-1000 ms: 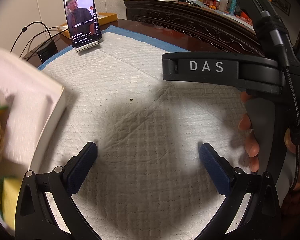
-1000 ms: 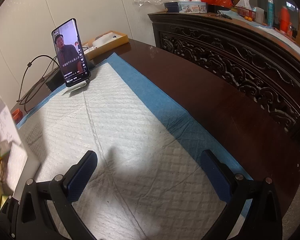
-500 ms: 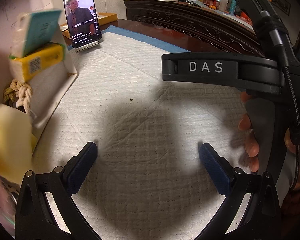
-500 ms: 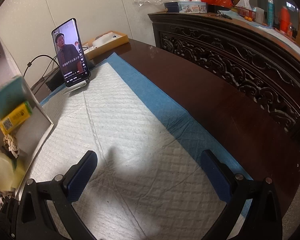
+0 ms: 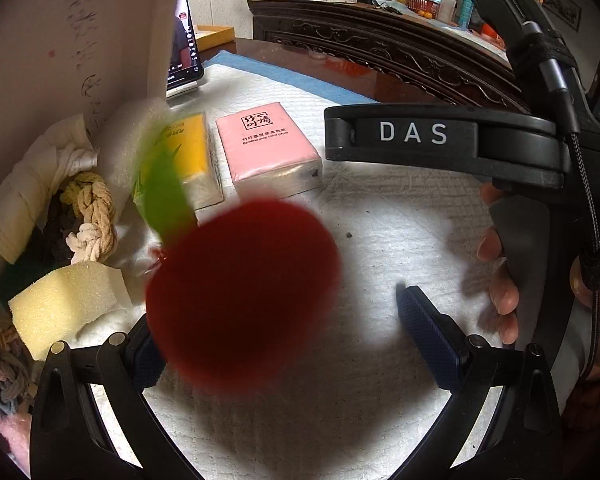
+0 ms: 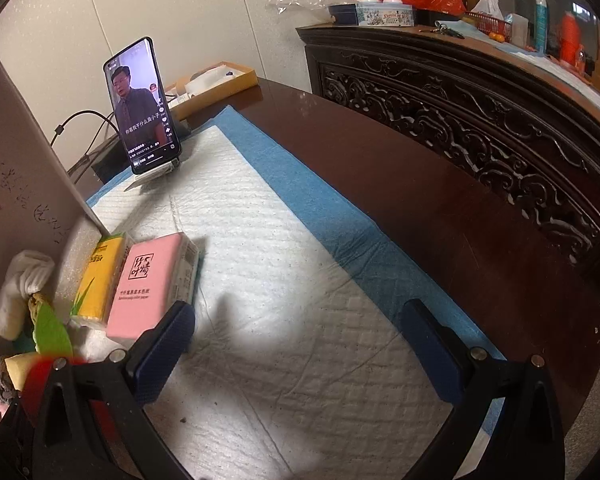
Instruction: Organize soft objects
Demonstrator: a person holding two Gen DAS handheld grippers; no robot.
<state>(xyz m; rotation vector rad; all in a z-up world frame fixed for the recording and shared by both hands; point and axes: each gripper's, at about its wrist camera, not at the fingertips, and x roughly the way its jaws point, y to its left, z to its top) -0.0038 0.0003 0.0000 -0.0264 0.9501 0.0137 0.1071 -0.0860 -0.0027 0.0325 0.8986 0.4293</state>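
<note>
— Where's the soft stuff?

— Piled at the left of the white pad [image 6: 284, 280]. A blurred red plush apple [image 5: 244, 296] with a green leaf [image 5: 166, 196] is right in front of the left tongs [image 5: 288, 344], covering the left pad; whether it rests on anything I can't tell.

— And behind it?

— A pink tissue pack [image 5: 268, 146] lying flat, a yellow tissue pack [image 5: 192, 152] just beside it, then a knotted rope [image 5: 90, 216], a yellow sponge [image 5: 64, 304] and a white cloth [image 5: 40, 176], all against a tilted white box [image 5: 60, 40].

— The tongs?

— Both spread apart, holding nothing. The right tongs [image 6: 296, 352] hang over the pad, their left finger near the pink pack.

— Anything else on the desk [image 6: 440, 208]?

— A phone [image 6: 142, 106] propped upright, playing a video.
</note>
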